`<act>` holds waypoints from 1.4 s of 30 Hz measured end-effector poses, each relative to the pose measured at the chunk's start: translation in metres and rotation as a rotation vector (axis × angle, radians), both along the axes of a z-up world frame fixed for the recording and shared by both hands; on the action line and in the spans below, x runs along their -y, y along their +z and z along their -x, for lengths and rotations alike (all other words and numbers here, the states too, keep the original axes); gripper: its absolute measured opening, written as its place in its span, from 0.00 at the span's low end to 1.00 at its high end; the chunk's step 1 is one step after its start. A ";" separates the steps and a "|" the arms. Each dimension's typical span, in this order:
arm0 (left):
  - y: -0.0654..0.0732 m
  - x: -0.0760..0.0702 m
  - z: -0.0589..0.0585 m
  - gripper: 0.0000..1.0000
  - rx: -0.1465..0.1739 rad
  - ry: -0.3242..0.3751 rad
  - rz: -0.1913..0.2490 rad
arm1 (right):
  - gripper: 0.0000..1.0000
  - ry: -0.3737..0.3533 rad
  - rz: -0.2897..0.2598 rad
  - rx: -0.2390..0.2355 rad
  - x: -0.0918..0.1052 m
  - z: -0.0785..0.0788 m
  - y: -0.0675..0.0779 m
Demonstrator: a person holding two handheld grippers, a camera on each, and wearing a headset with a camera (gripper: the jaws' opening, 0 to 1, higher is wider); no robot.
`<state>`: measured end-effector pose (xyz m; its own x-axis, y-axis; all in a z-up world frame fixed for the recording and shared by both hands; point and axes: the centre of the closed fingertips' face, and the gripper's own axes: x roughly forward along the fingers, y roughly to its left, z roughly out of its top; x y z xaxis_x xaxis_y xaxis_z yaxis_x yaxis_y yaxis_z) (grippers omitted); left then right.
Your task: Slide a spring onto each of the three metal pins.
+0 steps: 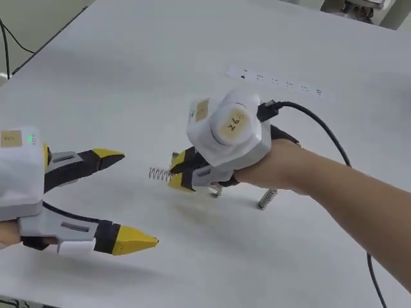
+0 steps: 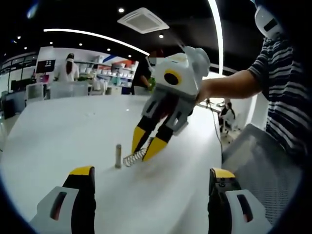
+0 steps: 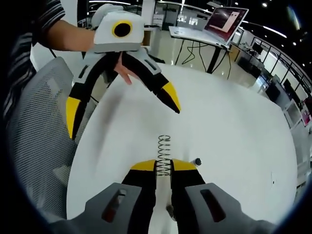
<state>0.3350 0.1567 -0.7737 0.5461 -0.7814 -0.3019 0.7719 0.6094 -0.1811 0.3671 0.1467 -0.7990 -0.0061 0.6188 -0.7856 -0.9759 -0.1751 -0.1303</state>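
The right tool is pressed together on one spring at the bottom centre of the right gripper view, and most of the coil sticks out free. A metal pin stands upright on the white bench, left of centre in the left gripper view, close to this spring. The left tool, at lower left of the head view, is spread and holds nothing. I think the free coil may bend, miss the pin top, or knock the pin over. The writing on the round sticker cannot be read.
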 end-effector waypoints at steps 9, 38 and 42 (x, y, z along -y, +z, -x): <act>0.002 0.010 -0.002 0.90 0.012 -0.026 0.001 | 0.08 -0.036 -0.055 0.004 0.012 0.002 0.021; 0.002 0.040 0.003 0.67 0.005 -0.123 0.028 | 0.08 0.002 -0.004 0.020 0.055 0.047 0.016; 0.000 0.045 0.006 0.60 -0.006 -0.148 0.033 | 0.08 0.017 0.014 0.035 0.058 0.055 0.010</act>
